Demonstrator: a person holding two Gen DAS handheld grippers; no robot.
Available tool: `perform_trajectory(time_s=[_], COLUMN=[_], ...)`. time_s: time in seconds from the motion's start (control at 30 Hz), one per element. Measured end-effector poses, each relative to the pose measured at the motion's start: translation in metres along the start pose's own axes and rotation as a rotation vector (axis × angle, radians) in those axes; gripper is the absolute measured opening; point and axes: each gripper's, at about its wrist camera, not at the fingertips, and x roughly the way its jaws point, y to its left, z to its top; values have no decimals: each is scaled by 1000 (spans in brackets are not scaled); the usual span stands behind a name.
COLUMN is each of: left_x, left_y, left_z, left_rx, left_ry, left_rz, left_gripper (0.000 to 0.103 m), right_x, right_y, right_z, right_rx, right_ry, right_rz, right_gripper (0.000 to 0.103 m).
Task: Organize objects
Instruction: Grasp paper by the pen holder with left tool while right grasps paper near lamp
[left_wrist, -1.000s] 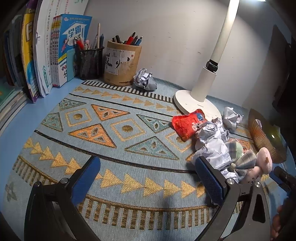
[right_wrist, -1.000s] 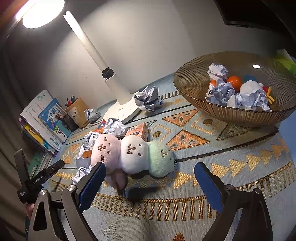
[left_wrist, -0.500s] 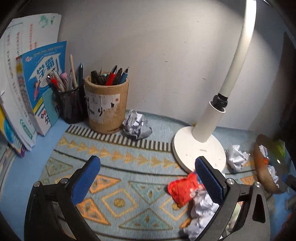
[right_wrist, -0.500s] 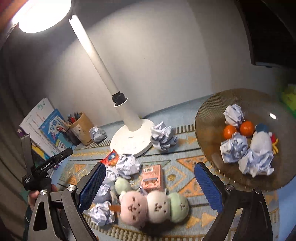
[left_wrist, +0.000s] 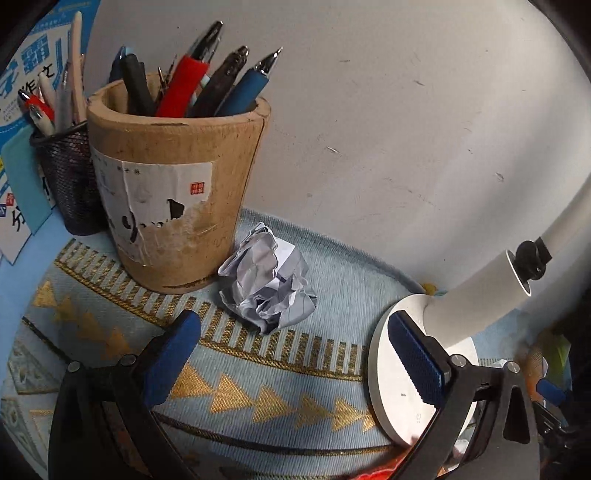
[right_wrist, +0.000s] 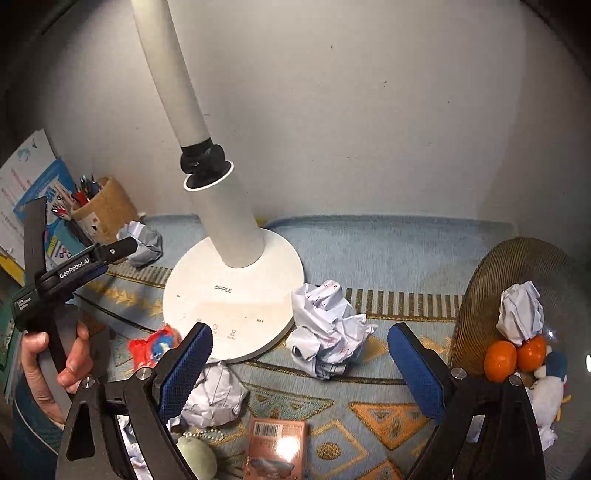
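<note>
Here, in the left wrist view, the left gripper (left_wrist: 293, 350) gapes empty with a paper ball (left_wrist: 266, 285) at twelve o'clock beside the wooden pen cup (left_wrist: 173, 188), so it should straddle squarely, while in the right wrist view the right gripper (right_wrist: 299, 363) gapes likewise around another crumpled paper (right_wrist: 327, 332), the bowl (right_wrist: 480, 306) at three o'clock.

Left tongs (left_wrist: 293, 354) moved forward toward wall; crumpled paper ball (left_wrist: 267, 282) beside wooden pen holder (left_wrist: 173, 184), far off 1 s ago, now just ahead between open jaws; red packet and plush gone from left view. Right tongs (right_wrist: 299, 363) also advanced; lamp base (right_wrist: 236, 291) and second paper wad (right_wrist: 327, 330) now close ahead; 3-ball plush out of frame; bowl (right_wrist: 491, 295) shifted to right edge.
</note>
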Motion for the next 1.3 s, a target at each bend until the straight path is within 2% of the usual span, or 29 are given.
perform_trajectory(time_s=[0.13, 0.23, 0.3, 0.33, 0.43, 0.47, 0.5, 0.53, 0.57, 0.63, 0.7, 0.8, 0.83, 0.87, 1.03, 1.07, 1.1, 1.17, 1.2, 1.3], left_x=[19, 30, 29, 29, 28, 29, 29, 28, 26, 23, 16, 0, -6, -14, -54, -61, -68, -79, -82, -80], left_y=[-2, 1, 1, 1, -1, -2, -2, -3, -4, -6, -10, -17, -20, -23, -36, -36, -35, -34, -33, -36], left_z=[5, 4, 2, 2, 0, -1, -2, -3, -4, -7, -10, -15, -16, -19, -39, -45, -51, -65, -71, -78], left_rx=[-21, -45, -42, -43, -30, -26, -22, -20, -13, 5, 25, 63, 72, 84, 128, 125, 123, 124, 128, 139], left_ry=[26, 41, 23, 23, 13, 18, 25, 20, 13, 6, -16, -51, -55, -61, -80, -83, -89, -109, -113, -114], left_rz=[22, 18, 32, 28, 31, 18, 5, 2, -3, -24, -50, -71, -83, -95, -107, -109, -106, -91, -86, -83], left_gripper=[101, 94, 89, 88, 69, 53, 48, 45, 42, 40, 39, 39, 39, 39, 39, 39, 39, 39, 39, 39], right_x=[18, 27, 33, 37, 40, 40, 39, 37, 33, 29, 26, 20, 16, 11, -19, -23, -24, -18, -16, -6], right_y=[0, -5, -9, -12, -13, -13, -14, -15, -17, -19, -18, -12, -11, -10, -4, -5, -4, -6, -6, 1], right_z=[3, 1, 0, -1, -1, -2, -2, -3, -2, -3, -5, -5, -4, -3, -5, -6, -8, -7, -7, -10], right_rx=[-35, -50, -38, -31, -44, -47, -46, -41, -42, -30, -46, -60, -56, -53, -44, -42, -37, -15, -10, -32], right_ry=[13, 33, 52, 67, 74, 74, 69, 57, 42, 41, 32, 9, 0, -8, -53, -53, -40, 7, 14, 73], right_rz=[-101, -118, -97, -81, -105, -112, -112, -115, -112, -59, -86, -74, -56, -38, 7, 27, 53, 84, 86, 83], right_gripper=[96, 96, 87, 76, 69, 67, 65, 56, 42, 38, 36, 26, 17, 11, 11, 16, 22, 69, 73, 74])
